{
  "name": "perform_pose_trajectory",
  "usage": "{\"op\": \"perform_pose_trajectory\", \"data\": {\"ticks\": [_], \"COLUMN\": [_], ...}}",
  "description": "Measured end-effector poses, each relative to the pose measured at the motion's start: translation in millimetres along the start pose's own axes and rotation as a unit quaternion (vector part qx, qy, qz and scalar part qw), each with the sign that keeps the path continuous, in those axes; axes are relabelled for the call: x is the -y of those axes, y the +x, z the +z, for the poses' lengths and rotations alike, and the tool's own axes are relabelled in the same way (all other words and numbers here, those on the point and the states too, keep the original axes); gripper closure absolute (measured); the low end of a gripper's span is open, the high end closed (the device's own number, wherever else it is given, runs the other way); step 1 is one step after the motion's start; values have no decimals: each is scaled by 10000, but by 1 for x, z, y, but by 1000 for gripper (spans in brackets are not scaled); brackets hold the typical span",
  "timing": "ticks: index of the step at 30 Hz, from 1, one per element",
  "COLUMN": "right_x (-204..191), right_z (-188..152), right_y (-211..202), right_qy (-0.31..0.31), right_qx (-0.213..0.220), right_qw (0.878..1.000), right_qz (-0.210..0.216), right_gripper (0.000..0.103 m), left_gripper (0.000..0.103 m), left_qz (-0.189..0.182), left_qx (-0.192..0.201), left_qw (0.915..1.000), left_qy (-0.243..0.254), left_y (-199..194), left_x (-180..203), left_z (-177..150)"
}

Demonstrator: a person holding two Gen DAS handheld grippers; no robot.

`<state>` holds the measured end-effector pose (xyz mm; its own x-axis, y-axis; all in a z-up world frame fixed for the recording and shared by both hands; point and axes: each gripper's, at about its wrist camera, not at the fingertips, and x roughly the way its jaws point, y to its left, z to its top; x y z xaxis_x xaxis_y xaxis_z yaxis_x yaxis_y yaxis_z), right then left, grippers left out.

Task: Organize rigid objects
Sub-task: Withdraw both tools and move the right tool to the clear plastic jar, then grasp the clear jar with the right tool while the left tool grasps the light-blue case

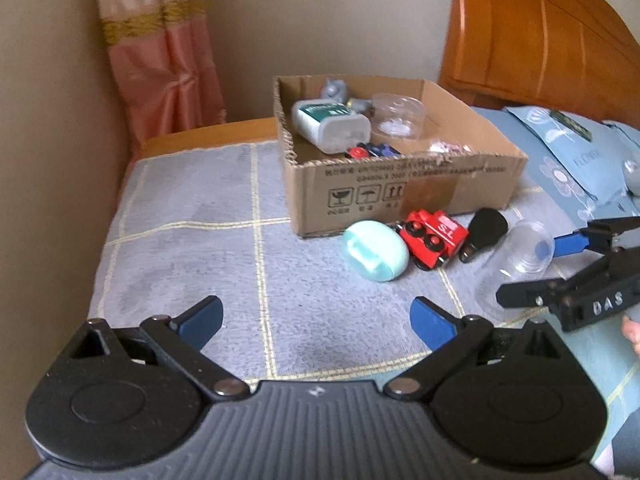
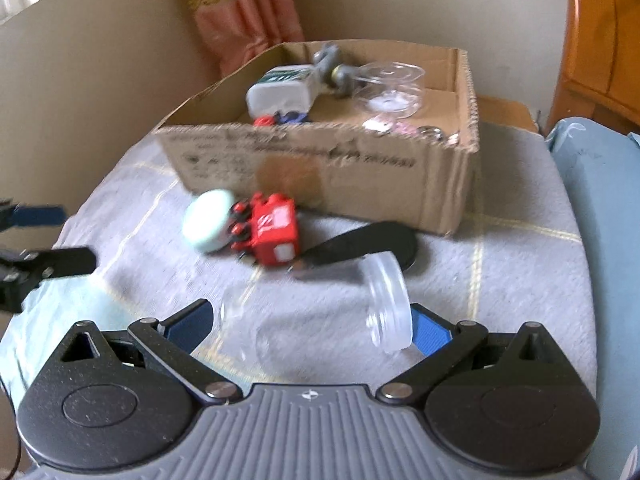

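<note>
Both hand-held grippers gape wide, empty: left [image 1: 318, 316], and right [image 2: 312, 326], stamped "DAS", flanking clear jar [image 2: 320, 316].

free: your left gripper [image 1: 318, 322] has bare blanket [image 1: 192, 240] ahead | blocked: mint case [image 1: 376, 250], red toy train [image 1: 434, 236], black piece [image 1: 482, 232] crowd box [image 1: 400, 188] front | right: clear jar [image 2: 320, 316] between fingers

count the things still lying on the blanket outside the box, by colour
mint green: 1, the oval case
red: 1, the toy train
black: 1, the flat black piece
clear: 1, the plastic jar on its side, between the open right tool fingers
total: 4
</note>
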<state>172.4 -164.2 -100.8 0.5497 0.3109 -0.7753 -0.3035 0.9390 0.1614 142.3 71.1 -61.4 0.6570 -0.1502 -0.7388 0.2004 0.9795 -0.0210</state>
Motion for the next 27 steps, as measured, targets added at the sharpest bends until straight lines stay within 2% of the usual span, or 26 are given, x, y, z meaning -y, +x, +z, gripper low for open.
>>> {"op": "perform_pose_trajectory", "data": {"ticks": [6,10,15,17,21,27], "right_x": [-17,-28,-25,-24,-25,-26], "right_z": [-15,-22,-22,-22,-25,-27], "right_y": [7,16,17,18,18,17], "right_qy": [-322,-644,-588,-601,-572,-565], "right_qx": [-96,-137,-99,-61,39,111], "right_qw": [9987,9954,9962,9961,9961,9960], "right_qz": [-381,-698,-640,-645,-674,-681], "right_gripper": [0,0,0,0,0,0], "left_gripper": [3,3,3,1,1,1], "left_qz": [-327,-498,-843,-950,-1097,-1126], "left_qx": [-21,-203,-410,-314,-202,-83], "left_qw": [9969,9933,9890,9886,9838,9835], "left_qy": [710,1022,1142,1126,1402,1414], "left_y": [25,49,73,75,81,92], "left_x": [7,11,11,10,12,9], "left_z": [0,0,-1,-1,4,14]}}
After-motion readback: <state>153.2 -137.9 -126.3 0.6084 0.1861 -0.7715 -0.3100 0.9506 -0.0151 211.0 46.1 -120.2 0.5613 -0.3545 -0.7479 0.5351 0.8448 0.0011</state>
